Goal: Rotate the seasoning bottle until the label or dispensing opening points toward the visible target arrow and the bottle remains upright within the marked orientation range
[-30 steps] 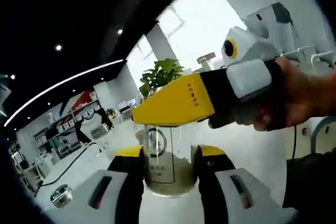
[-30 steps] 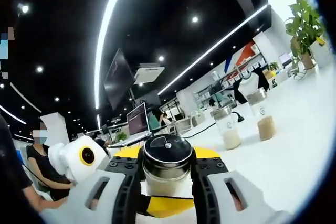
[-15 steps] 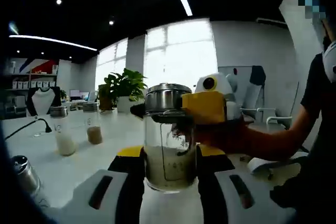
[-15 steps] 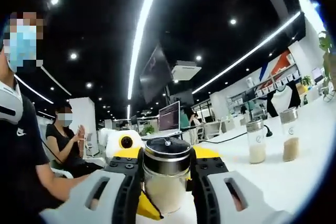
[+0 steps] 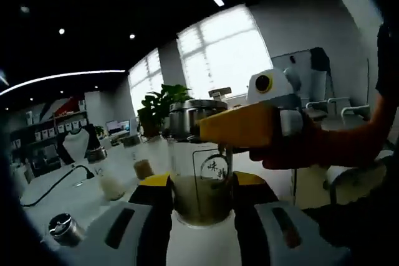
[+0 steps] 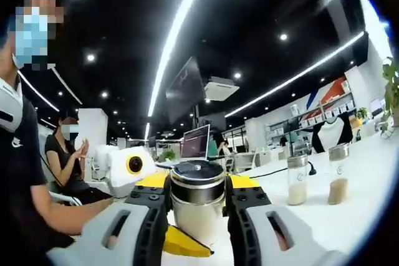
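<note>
The seasoning bottle (image 5: pixel 198 182) is a clear glass jar with brownish powder at its bottom and a steel lid (image 5: pixel 194 112). It stands upright, lifted off the table. My left gripper (image 5: pixel 199 184) is shut on the glass body, and a printed label (image 5: pixel 215 167) shows on the near side. From the right, my right gripper (image 5: pixel 240 126) reaches in, its yellow jaw lying across the lid. In the right gripper view the steel lid (image 6: pixel 198 182) sits clamped in my right gripper (image 6: pixel 198 186). The left gripper's yellow jaw (image 6: pixel 184 244) shows below it.
On the white table (image 5: pixel 75 200) stand two more glass bottles (image 5: pixel 111 182) (image 5: pixel 144 167), with a small steel-capped one (image 5: pixel 62 228) lying near the front left. A potted plant (image 5: pixel 163 101) stands behind. A person (image 6: pixel 65 163) sits at the left near a monitor (image 6: pixel 196 142).
Both views have swung, so the background has shifted. Both grippers keep their hold on the bottle. The label's print now shows plainly on the side facing the left gripper's camera.
</note>
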